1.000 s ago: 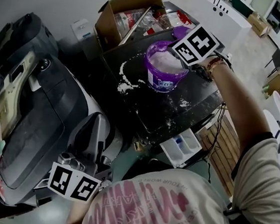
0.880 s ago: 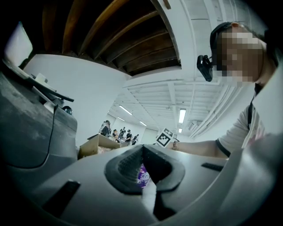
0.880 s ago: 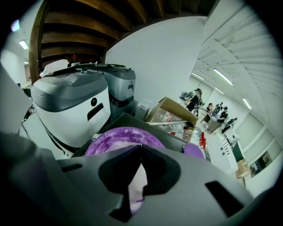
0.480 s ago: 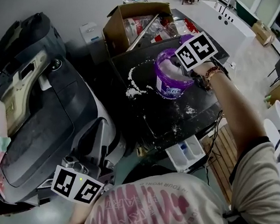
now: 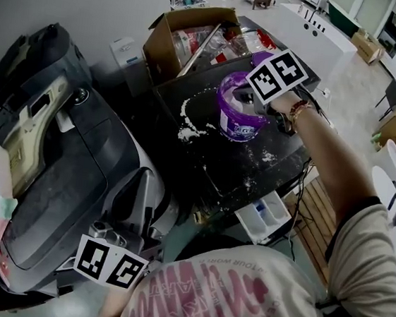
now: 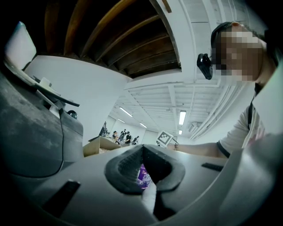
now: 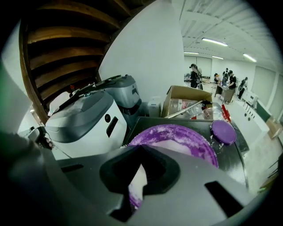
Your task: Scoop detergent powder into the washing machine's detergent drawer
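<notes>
Hovering over the open purple tub [image 5: 239,120], the right tool [image 7: 140,168] is pointing steeply down toward the white detergent powder [image 7: 174,148] lying inside it. Its marker cube is facing up, and the person's right arm [image 5: 326,158] is reaching across from the lower right. Its jaws are standing closed down to a thin slit, through which only powder and the tub's purple wall are showing; whether anything thin is being pinched there I cannot tell. The tub is sitting on the black top of the washing machine [image 5: 218,167], toward its far side, with spilled powder [image 5: 187,126] lying in a curved trail just to its left and more specks scattered to its right. The detergent drawer [image 5: 254,223] is standing pulled out of the machine's front at the near edge, well apart from the tub and below the arm. A purple lid [image 7: 223,131] is lying on the top behind the tub, and an open cardboard box [image 5: 170,44] holding packets is standing beyond that. The left tool [image 6: 144,176] is hanging low beside the person's chest, close to a grey machine [image 5: 62,167] on the left. It is pointing roughly level toward the tub, its jaws likewise drawn together with nothing gripped.
</notes>
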`<state>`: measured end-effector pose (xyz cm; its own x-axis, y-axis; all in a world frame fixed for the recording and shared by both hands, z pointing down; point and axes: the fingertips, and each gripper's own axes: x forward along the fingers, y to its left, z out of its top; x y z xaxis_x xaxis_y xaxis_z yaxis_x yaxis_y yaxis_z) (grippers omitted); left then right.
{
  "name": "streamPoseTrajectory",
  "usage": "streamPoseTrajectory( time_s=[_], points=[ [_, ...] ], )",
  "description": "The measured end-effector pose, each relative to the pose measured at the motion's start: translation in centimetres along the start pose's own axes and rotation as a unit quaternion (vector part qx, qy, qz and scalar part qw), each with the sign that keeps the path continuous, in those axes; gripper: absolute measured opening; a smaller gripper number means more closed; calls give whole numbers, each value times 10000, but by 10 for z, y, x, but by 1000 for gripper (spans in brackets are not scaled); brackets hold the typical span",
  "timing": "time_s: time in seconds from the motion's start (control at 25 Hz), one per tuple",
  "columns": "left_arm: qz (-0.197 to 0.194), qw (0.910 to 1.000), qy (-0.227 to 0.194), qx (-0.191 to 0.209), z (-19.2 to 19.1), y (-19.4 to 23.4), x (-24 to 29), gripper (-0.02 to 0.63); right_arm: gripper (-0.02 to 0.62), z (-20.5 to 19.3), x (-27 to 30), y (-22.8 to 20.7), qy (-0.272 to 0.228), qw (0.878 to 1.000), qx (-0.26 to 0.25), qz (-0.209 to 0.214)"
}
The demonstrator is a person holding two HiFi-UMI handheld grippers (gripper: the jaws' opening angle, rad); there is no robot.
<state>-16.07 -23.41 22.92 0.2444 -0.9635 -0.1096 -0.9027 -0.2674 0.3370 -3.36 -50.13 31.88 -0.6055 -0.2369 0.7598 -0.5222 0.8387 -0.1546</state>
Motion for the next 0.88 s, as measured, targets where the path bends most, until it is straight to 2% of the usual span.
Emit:
streamPoseTrajectory(
  time_s=[0.24,0.48,0.88],
  points=[
    [-87,10000,-12,17,3,-1,-4,3,-2,-4,-7,6,-117,9964,797,252],
    [-159,9999,-23,13,6,0,-10,3,-2,-8,-20,2,-419,9839,1698,375],
    [-395,9992,-34,32,11,-3,-16,2,-2,-12,-35,1,-978,9641,2440,389]
  ],
)
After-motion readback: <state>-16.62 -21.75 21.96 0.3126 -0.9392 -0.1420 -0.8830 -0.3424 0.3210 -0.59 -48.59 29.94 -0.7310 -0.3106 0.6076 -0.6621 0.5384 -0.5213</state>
